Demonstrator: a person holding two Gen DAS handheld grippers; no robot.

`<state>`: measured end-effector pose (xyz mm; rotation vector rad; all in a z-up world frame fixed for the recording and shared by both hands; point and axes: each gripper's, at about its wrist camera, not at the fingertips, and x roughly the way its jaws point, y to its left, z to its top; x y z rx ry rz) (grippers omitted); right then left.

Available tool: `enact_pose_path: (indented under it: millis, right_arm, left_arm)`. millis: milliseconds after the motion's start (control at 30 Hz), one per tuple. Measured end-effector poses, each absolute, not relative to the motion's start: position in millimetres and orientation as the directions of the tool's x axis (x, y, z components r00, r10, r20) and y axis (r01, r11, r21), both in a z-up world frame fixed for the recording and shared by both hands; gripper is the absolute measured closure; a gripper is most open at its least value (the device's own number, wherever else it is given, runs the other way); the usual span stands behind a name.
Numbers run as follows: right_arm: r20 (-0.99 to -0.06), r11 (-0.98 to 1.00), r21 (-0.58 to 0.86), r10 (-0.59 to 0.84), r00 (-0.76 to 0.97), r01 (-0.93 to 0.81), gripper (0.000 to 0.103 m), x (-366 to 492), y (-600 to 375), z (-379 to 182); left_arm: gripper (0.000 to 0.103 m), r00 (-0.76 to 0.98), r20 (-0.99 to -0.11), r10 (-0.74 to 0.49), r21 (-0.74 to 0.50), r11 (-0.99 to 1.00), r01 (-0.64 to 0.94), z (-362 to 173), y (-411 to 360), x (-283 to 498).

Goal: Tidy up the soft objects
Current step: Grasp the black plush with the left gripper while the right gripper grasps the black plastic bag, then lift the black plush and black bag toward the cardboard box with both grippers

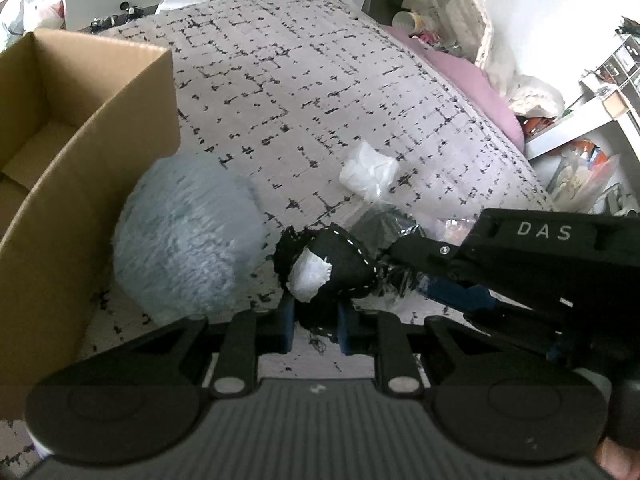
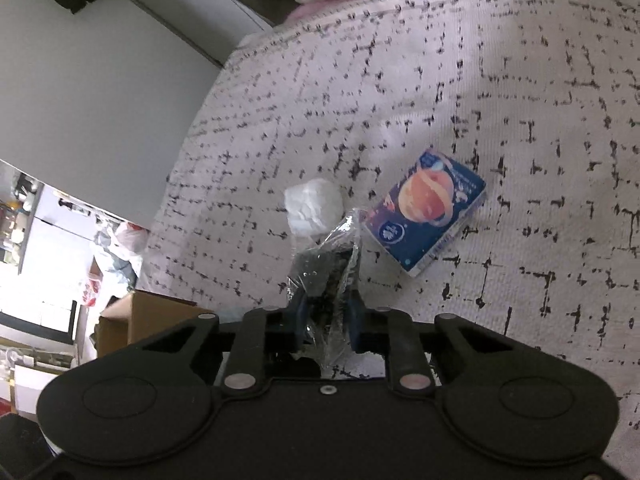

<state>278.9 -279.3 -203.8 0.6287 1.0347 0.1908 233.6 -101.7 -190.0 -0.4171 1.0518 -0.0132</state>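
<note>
My left gripper (image 1: 316,316) is shut on a black stitched fabric pouch (image 1: 344,264) with white stuffing (image 1: 310,280) showing at its open end. My right gripper (image 2: 326,312), seen from the left wrist (image 1: 404,260), is shut on a clear crinkled plastic wrap (image 2: 328,264) at the pouch's other end. A pale blue fluffy ball (image 1: 188,236) lies against an open cardboard box (image 1: 80,152). A white wad (image 1: 370,174) (image 2: 314,206) lies on the patterned bedspread (image 1: 320,92). A blue tissue pack with a planet picture (image 2: 428,212) lies to the right.
The box stands at the left of the bed; its corner shows in the right wrist view (image 2: 136,320). A pink sheet (image 1: 472,80) edges the bed. Bottles and bags (image 1: 440,0) crowd the far right, with shelves (image 1: 600,92) beyond.
</note>
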Motion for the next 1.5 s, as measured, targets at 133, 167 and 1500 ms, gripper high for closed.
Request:
enact_pose_path:
  millis: [133, 167, 1500]
  right_arm:
    - [-0.707, 0.792, 0.597, 0.443, 0.552, 0.129, 0.084, 271, -287, -192]
    - [-0.7, 0.789, 0.602, 0.444, 0.559, 0.127, 0.084, 270, -288, -190]
    - [-0.415, 0.679, 0.701, 0.638, 0.649, -0.219, 0.085, 220, -271, -114]
  left_arm:
    - [0.084, 0.528, -0.823, -0.208, -0.341, 0.925, -0.168, -176, -104, 229]
    - [0.084, 0.536, -0.818, -0.208, -0.341, 0.927, -0.16, -171, -105, 228]
    - [0.084, 0.718, -0.684, -0.126, -0.337, 0.928, -0.159, -57, -48, 174]
